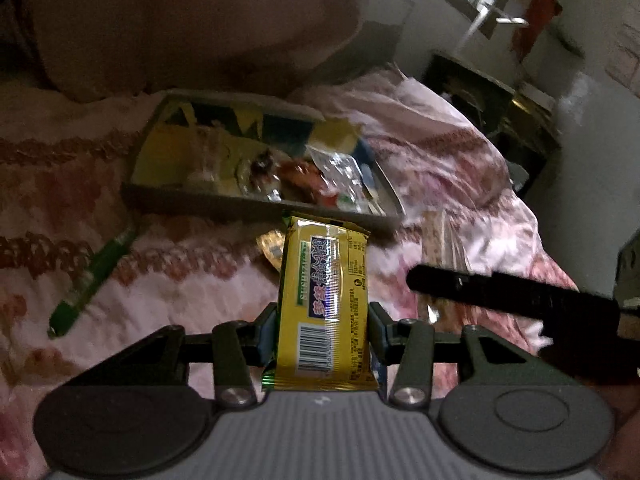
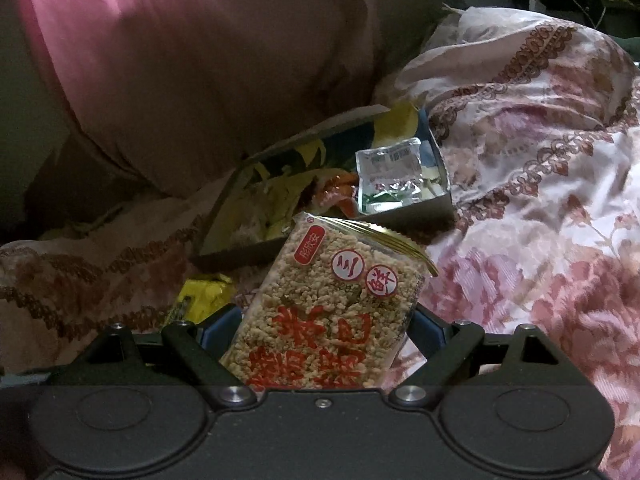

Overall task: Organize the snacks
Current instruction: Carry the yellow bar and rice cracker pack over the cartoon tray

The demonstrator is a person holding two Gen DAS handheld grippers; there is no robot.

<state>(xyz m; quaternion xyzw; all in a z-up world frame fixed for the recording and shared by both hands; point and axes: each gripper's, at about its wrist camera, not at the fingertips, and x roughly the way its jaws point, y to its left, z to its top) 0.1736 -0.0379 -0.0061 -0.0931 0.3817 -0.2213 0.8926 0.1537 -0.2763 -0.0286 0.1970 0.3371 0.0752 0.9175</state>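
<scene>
My left gripper [image 1: 323, 322] is shut on a yellow snack bar [image 1: 326, 300] with a barcode, held above the bed just in front of a shallow cardboard box [image 1: 256, 204]. The box holds several snack packets, among them a silver pouch [image 1: 340, 168]. My right gripper [image 2: 320, 332] is shut on a clear pack of rice crisp with red characters [image 2: 332, 308]. It is held in front of the same box [image 2: 404, 212], with the silver pouch [image 2: 388, 172] inside. The right gripper's black finger shows in the left wrist view [image 1: 500, 288].
A floral pink bedspread [image 2: 540, 220] covers the bed. A green stick packet [image 1: 92, 280] lies on it to the left. A yellow wrapper [image 2: 204, 292] lies before the box. A brown pillow [image 1: 192, 24] rises behind the box. A dark cabinet [image 1: 480, 92] stands far right.
</scene>
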